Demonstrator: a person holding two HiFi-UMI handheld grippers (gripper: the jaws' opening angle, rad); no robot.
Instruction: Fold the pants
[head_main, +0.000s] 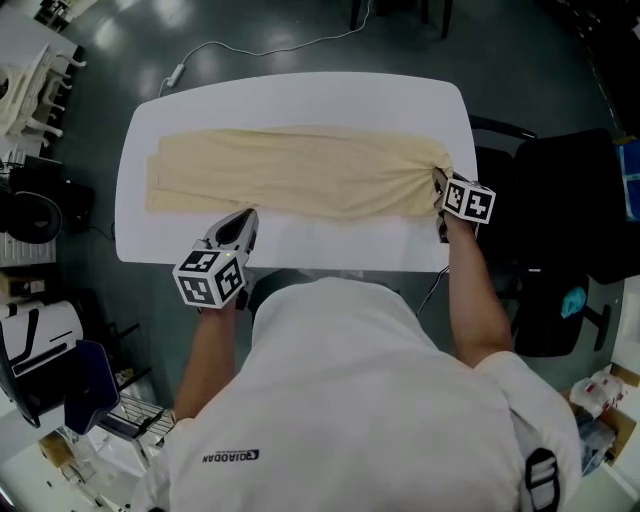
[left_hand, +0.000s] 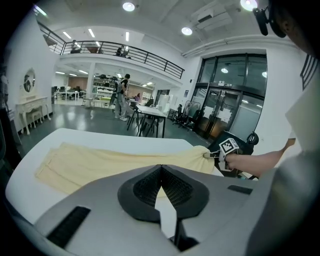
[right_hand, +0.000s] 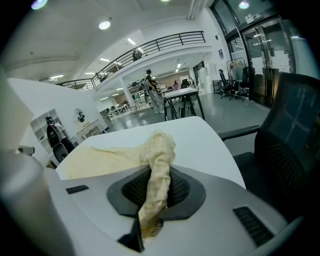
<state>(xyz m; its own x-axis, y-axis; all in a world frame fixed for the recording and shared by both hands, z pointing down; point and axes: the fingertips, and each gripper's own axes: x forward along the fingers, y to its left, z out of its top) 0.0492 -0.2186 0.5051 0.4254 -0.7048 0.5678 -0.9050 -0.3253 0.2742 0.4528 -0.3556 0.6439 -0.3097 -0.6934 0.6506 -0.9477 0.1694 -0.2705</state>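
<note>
Cream pants (head_main: 300, 170) lie flat lengthwise across the white table (head_main: 300, 100). My right gripper (head_main: 440, 186) is at their right end, shut on a bunched, twisted handful of the fabric (right_hand: 159, 165) that runs up between its jaws; that end is lifted a little off the table. My left gripper (head_main: 245, 220) hovers over bare table just in front of the pants' near edge, left of centre, and holds nothing. In the left gripper view its jaws (left_hand: 161, 170) meet at the tips, with the pants (left_hand: 110, 162) beyond them and the right gripper (left_hand: 210, 155) at the far end.
A black office chair (head_main: 560, 230) stands close to the table's right end, also seen in the right gripper view (right_hand: 295, 150). A white cable (head_main: 250, 48) trails on the floor behind the table. Shelving and equipment crowd the left side (head_main: 35, 210).
</note>
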